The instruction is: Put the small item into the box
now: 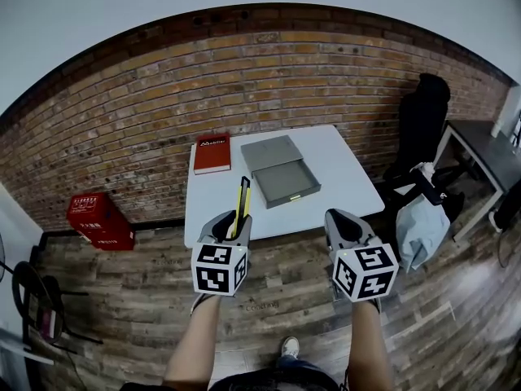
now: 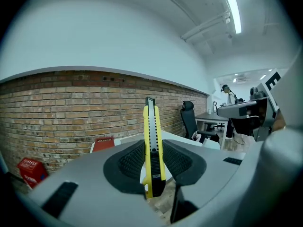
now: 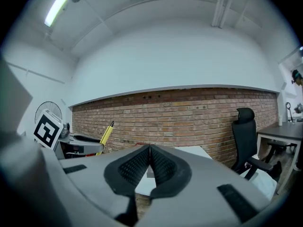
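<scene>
My left gripper (image 1: 238, 222) is shut on a yellow utility knife (image 1: 242, 204), which stands upright between the jaws (image 2: 152, 145). It hangs just in front of the white table's (image 1: 342, 169) near edge. On the table lies the grey box (image 1: 281, 179), an open shallow tray with its lid (image 1: 271, 152) resting behind it. My right gripper (image 1: 342, 225) is shut with nothing in it (image 3: 149, 155), level with the left one and to the right of the box. In the right gripper view the knife (image 3: 105, 136) shows at the left.
A red book (image 1: 212, 152) lies at the table's back left corner. A brick wall runs behind the table. A black office chair (image 1: 423, 125), a second desk (image 1: 488, 157) and hanging clothes (image 1: 422, 222) stand to the right. A red crate (image 1: 99, 218) sits on the wooden floor at the left.
</scene>
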The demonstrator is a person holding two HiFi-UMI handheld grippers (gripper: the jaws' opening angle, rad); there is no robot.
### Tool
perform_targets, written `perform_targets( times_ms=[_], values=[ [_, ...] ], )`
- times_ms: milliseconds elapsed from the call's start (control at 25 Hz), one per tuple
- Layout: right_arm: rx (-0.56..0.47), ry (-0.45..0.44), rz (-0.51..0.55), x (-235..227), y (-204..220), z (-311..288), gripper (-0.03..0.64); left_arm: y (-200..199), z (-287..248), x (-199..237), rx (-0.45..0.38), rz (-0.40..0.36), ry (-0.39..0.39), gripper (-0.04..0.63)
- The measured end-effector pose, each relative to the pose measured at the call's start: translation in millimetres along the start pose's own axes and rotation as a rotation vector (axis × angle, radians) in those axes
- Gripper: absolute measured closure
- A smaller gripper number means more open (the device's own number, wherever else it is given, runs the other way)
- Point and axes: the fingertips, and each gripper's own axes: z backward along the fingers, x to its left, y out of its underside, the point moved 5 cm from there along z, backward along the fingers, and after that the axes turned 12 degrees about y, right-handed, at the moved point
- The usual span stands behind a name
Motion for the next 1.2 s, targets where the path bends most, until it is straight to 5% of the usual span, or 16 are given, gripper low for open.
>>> perform_targets(
  times_ms=[1200],
  values=[
    [0.007, -0.097, 0.007, -58.5, -8.8, -109.8, 0.597, -25.4, -111.3, 26.3, 0.033, 0.01, -0.067, 0.463]
  ],
)
